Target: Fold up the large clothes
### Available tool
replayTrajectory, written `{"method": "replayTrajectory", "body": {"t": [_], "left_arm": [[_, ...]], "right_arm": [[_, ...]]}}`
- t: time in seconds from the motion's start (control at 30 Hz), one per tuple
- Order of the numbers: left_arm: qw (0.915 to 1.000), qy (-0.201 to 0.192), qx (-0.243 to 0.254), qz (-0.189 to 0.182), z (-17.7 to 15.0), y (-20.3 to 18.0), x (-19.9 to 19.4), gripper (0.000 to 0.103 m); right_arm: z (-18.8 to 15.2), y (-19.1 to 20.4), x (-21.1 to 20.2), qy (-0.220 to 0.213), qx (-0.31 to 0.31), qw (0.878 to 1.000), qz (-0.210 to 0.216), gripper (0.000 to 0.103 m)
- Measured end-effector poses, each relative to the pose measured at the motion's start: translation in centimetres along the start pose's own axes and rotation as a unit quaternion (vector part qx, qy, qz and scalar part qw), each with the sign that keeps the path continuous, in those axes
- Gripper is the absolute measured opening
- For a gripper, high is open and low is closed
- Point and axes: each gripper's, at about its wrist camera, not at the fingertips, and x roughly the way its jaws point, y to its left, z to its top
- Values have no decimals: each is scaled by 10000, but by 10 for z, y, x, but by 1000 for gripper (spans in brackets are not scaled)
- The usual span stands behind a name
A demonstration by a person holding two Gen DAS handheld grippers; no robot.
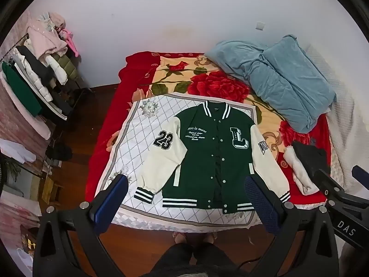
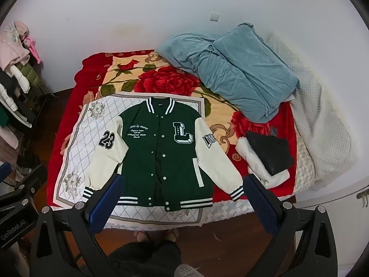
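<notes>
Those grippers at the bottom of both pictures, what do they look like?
Each gripper, left and right, has a black frame with silver bolts and two fingers with textured blue pads. White lettering marks their black bodies. The person wears dark trousers.

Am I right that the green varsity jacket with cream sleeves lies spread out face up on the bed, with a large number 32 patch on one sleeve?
Nearly: the green varsity jacket with cream sleeves does lie spread face up on the bed, but the sleeve patch reads 23, not 32. Both wrist views show it.
</notes>
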Motion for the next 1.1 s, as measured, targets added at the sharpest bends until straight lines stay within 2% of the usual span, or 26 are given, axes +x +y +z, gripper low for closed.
{"method": "replayTrajectory", "body": {"t": [0.13,1.1], "left_arm": [[10000,-26,-23,-89,0,2,-1,103],[9999,-57,21,-115,4,-22,-18,103]], "right_arm": [[0,0,1,-15,1,10000,5,103],[-4,-12,-12,-94,7,10000,-13,103]]}}
